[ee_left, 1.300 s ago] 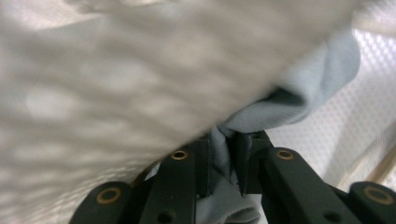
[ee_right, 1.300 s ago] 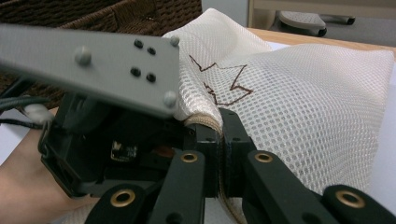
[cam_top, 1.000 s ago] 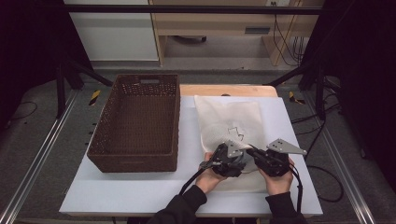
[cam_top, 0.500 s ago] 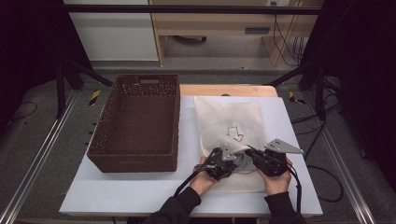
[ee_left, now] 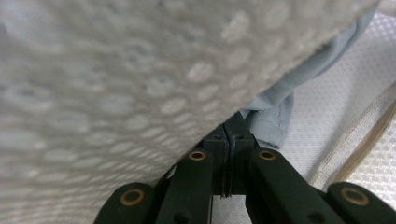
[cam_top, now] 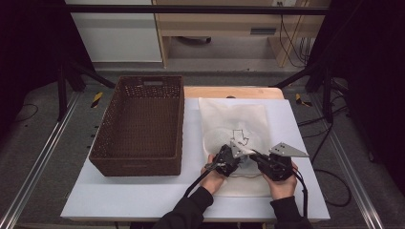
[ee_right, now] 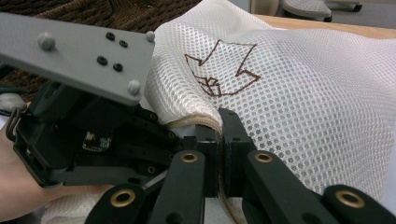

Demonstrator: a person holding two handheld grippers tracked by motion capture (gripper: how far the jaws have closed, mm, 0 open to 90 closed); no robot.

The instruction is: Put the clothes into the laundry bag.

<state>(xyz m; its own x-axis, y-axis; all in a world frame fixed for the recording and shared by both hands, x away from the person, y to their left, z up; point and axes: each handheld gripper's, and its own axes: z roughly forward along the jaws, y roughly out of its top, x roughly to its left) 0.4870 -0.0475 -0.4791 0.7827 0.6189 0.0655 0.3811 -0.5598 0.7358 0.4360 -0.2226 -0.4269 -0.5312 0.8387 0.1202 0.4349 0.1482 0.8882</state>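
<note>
Both grippers now clamp the near edge of a white mesh laundry bag (cam_top: 234,138) lying flat on the tabletop (cam_top: 143,195), just right of a brown wicker basket (cam_top: 138,124). The left gripper (cam_top: 232,155) has just been closing: 1 s ago its jaws stood apart over the bag, now they meet, w/ mesh draped over them and a fold of pale blue cloth (ee_left: 275,112) just beyond the tips in the left gripper view. It has also dipped toward the bag. The right gripper (cam_top: 255,157) hasn't budged; its jaws pinch the bag's beige hem (ee_right: 205,122) in the right gripper view. Judgement: w/ two grips on the rim, the bag's mouth looks ready to be pulled open or lifted, prob. toward the basket.
</note>
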